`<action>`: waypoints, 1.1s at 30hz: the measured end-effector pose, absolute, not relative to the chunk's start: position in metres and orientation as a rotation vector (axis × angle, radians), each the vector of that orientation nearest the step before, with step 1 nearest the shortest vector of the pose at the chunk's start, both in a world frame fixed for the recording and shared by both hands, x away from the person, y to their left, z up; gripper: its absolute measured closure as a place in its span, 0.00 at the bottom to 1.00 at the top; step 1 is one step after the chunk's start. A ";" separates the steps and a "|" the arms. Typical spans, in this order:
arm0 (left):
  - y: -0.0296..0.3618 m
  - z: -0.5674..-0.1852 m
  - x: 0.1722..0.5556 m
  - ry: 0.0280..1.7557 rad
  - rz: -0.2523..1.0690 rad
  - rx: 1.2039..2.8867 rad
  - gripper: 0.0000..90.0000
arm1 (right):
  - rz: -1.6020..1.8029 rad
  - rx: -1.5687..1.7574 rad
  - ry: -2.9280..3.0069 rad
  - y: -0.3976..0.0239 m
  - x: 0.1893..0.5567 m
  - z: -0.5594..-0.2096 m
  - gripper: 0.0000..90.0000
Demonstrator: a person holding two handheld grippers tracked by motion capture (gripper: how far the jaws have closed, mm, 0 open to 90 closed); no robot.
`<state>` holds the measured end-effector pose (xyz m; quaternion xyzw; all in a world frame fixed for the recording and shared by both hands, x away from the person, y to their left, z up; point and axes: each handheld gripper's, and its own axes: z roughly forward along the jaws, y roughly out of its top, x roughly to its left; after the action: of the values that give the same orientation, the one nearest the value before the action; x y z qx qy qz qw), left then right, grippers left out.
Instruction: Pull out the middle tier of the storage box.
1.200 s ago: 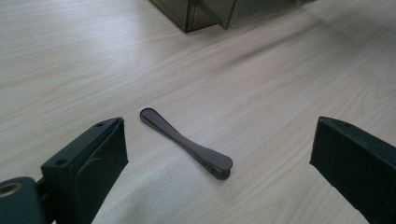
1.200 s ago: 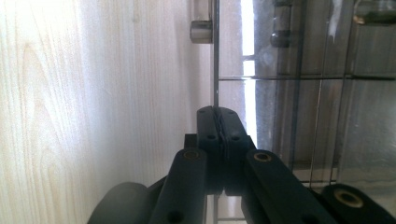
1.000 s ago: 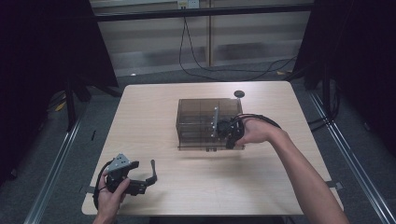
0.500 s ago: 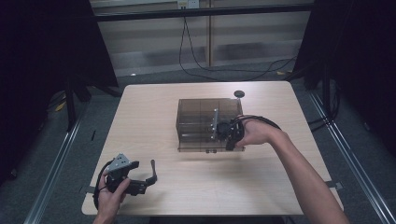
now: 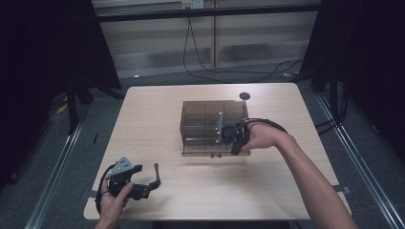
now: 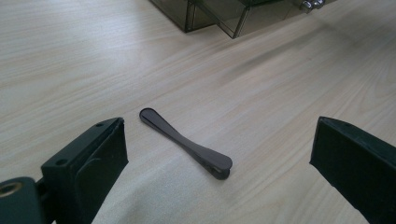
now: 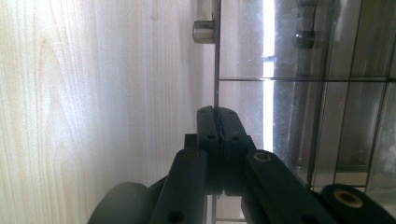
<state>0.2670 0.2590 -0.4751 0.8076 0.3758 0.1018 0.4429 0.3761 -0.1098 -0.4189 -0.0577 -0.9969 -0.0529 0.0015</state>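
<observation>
Partly hidden: box (image 5: 205, 125) behind right gripper (image 5: 233, 136).

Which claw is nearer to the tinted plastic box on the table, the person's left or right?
Right. The right claw is shut against the tinted box at its front face. The left claw stands open near the table's front-left, well apart from it.

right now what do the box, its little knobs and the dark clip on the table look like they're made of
Box: smoky see-through plastic, probably acrylic; glossy, with inner dividers showing through its walls.
Knobs: likely brushed metal; silvery with a soft sheen.
Clip: apparently matte dark plastic, smooth and dull, though coated metal is possible.
Table: pale wood-grain surface, perhaps laminate.
</observation>
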 end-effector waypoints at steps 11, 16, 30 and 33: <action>0.259 -0.475 0.267 0.932 0.249 2.004 0.04 | -0.166 -0.188 -3.123 -0.109 0.374 -0.420 0.99; 0.259 -0.475 0.267 0.931 0.251 2.008 0.04 | -0.165 -0.171 -3.121 -0.109 0.374 -0.420 0.99; 0.259 -0.475 0.267 0.932 0.248 2.005 0.04 | -0.170 -0.174 -3.113 -0.109 0.374 -0.420 0.99; 0.259 -0.475 0.267 0.933 0.250 2.005 0.04 | -0.171 -0.170 -3.110 -0.109 0.373 -0.420 0.99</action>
<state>0.2671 0.2587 -0.4752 0.8081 0.3759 0.1009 0.4421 0.3733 -0.1088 -0.4204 -0.0545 -0.9970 -0.0547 0.0112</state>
